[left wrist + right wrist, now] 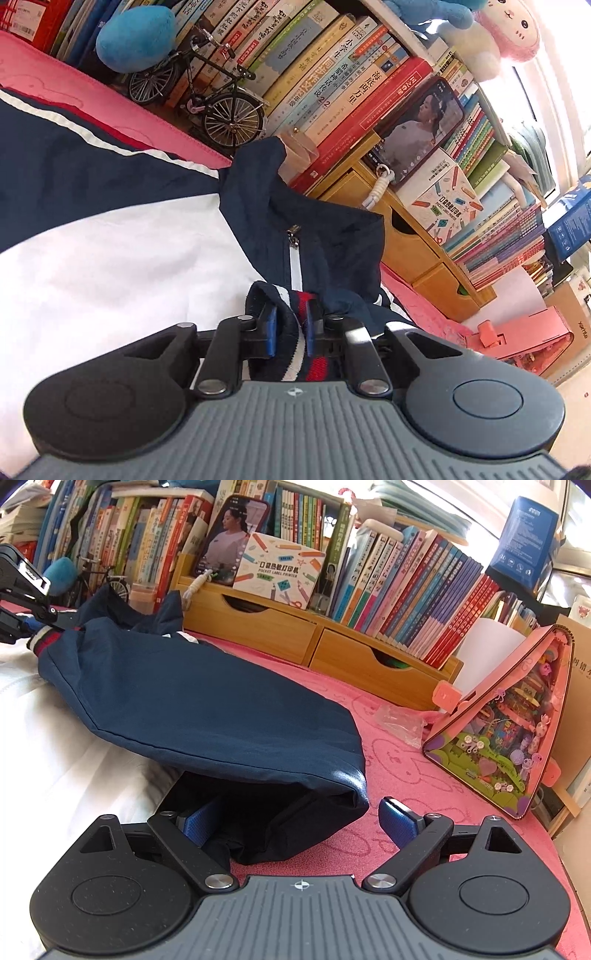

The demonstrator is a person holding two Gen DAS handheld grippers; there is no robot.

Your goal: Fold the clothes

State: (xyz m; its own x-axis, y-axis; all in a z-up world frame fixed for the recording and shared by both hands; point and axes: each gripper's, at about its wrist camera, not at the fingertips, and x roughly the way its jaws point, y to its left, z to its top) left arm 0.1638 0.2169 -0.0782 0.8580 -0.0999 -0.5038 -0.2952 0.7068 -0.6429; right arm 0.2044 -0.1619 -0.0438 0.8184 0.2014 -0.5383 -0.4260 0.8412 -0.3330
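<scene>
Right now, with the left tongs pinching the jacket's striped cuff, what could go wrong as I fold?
The left tongs grip only the striped cuff, so it may slip out. The right tongs stand open over the navy sleeve, holding nothing, so the fold could sag. The collar leans near the model bicycle; dragging cloth might topple it.

— What's the garment?

— A zip-up jacket (92,236), navy and white, with a thin white stripe across the navy part and a white zipper (295,258) done up to the collar.

— How does it lie?

— Spread on the pink tabletop (406,760), white panel to the left. The navy collar (314,221) stands up, crumpled, at the far side.

— And the sleeve?

— The navy sleeve (207,701) is folded over the body, running from near right to far left. Its ribbed cuff (295,306), striped navy, white and red, sits on the chest just below the zipper.
</scene>
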